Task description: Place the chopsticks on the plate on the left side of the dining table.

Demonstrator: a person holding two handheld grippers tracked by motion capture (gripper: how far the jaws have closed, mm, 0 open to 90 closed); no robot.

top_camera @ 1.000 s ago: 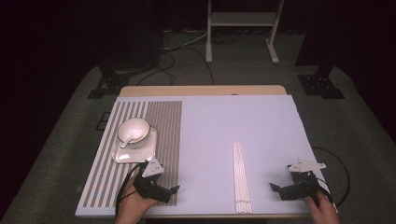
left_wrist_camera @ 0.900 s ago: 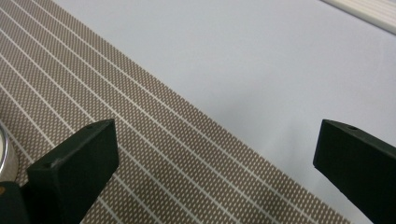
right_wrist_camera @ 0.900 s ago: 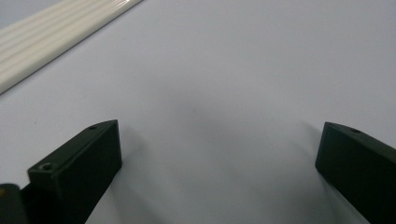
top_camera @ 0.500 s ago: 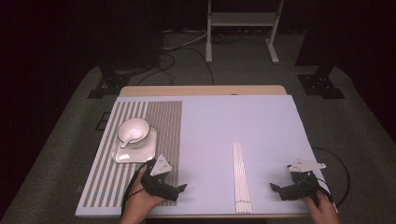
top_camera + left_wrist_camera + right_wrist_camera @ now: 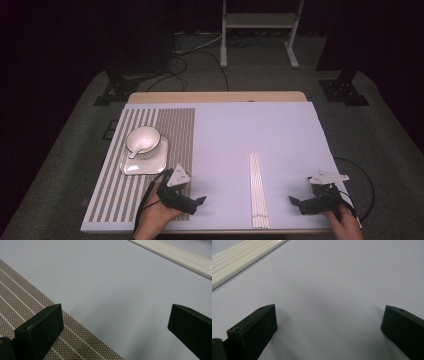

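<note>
Left gripper: my black two-jaw tongs, jaws spread wide, grasping nothing, low over the table at the edge of the striped mat. In the left gripper view the jaws frame bare surface, with the mat beneath the left-hand jaw.

Right gripper: same make, jaws likewise released and empty, near the front right corner, pointing toward the sticks.

White chopsticks: a bundle of slim, glossy ivory-white rods, laid side by side on the table between my two grippers, nearer the right one. Smooth, hard, ribbed where they meet.

Risk, as I judge it: the rods lie flat and slick; a blunt jaw coming in shallow may scatter the bundle or roll one off the near edge rather than lift it.

Pale lavender table sheet: matte, plain.

Brown woven placemat: white stripes, dotted weave, at the left.

White ceramic bowl: round, holding a white spoon, on a white square plate upon the mat, well apart from the rods.
</note>
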